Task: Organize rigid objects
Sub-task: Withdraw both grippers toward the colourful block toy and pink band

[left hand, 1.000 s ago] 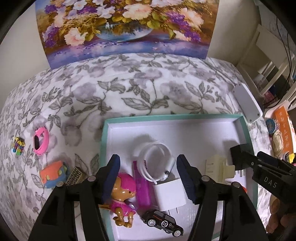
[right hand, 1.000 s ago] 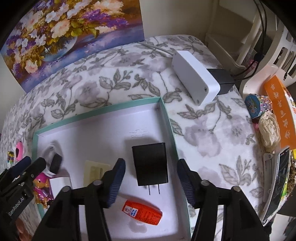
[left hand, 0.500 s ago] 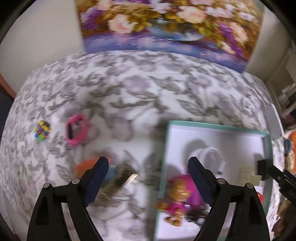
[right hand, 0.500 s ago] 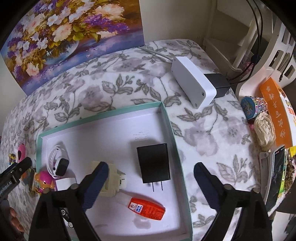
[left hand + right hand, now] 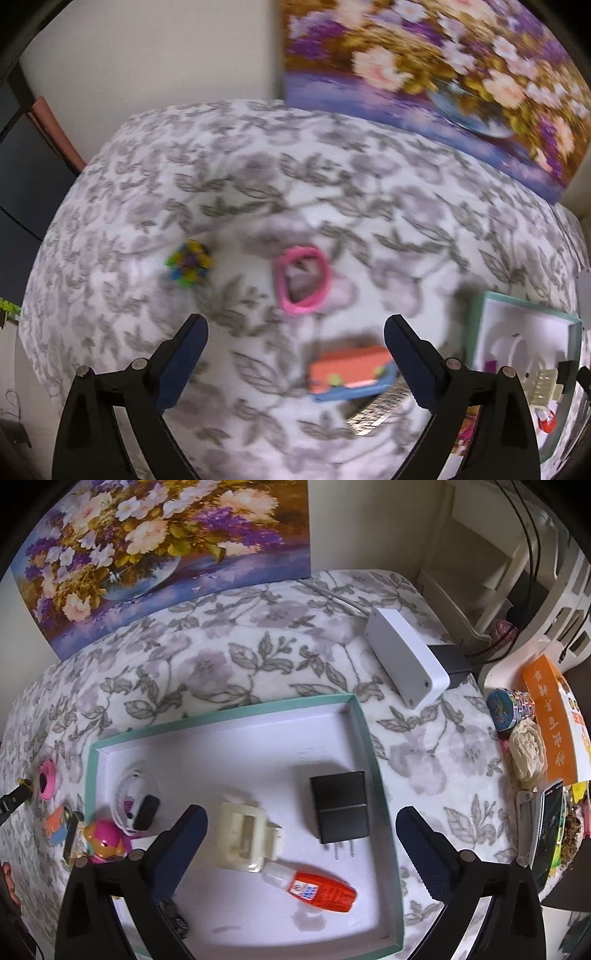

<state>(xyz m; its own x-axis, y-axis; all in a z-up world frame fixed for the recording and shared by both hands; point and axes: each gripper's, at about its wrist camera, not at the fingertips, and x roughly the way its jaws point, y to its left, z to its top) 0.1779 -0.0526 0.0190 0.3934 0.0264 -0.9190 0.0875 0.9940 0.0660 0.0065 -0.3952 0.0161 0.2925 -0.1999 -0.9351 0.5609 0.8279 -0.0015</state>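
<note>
Reaching for the next loose item looks like the step in hand: the left tool (image 5: pixel 295 354) hangs over the floral-print bench (image 5: pixel 332 192) with its jaws wide apart, having just been opening, and nothing sits between the pads. Nearest is the orange-and-blue plastic toy block (image 5: pixel 349 373), just inside the right-hand finger, with a small gold-patterned flat box (image 5: pixel 376 410) touching its lower edge. To do this well, I would centre the jaws on the block alone, so the box beneath is not pinched along with it, and close on the long flat sides. Further off lie a pink plastic ring (image 5: pixel 303 280) and a small multicoloured bead cluster (image 5: pixel 189 263), well apart from each other.

The right tool (image 5: pixel 301 845) also stands fully apart (it too has just been opening) and empty above the teal-rimmed white cardboard tray (image 5: pixel 373 746). Its view shows what the left one barely catches: the tray's contents, namely a black wall charger (image 5: pixel 340 805), a cream plastic plug adapter (image 5: pixel 243 838), an orange glue bottle (image 5: pixel 321 888), a white coiled cable (image 5: pixel 131 794) and a pink-hatted toy figure (image 5: pixel 105 840). The left view, though blurred, alone shows the block and beads plainly.
</note>
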